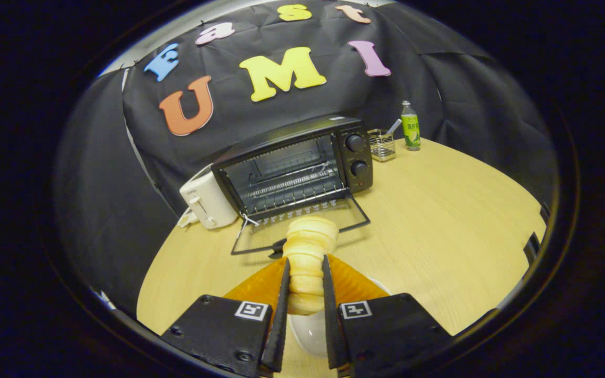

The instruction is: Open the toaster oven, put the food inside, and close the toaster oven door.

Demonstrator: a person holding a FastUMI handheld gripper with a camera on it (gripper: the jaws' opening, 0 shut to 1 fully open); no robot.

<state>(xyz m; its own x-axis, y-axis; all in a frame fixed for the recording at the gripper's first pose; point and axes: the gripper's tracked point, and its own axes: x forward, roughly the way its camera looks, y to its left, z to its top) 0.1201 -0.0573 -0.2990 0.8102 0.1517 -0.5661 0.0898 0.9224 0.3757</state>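
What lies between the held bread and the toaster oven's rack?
In the gripper view, just the lowered glass door; bread is clamped by the hand-held gripper, toaster oven open.

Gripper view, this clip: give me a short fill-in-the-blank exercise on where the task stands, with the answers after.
1. The toaster oven door is ____.
2. The gripper is shut on the ____.
3. The pale toaster stands beside the toaster oven, on the side away from its ____.
4. Below the held food sits a white ____.

Missing words: open; food; knobs; bowl.
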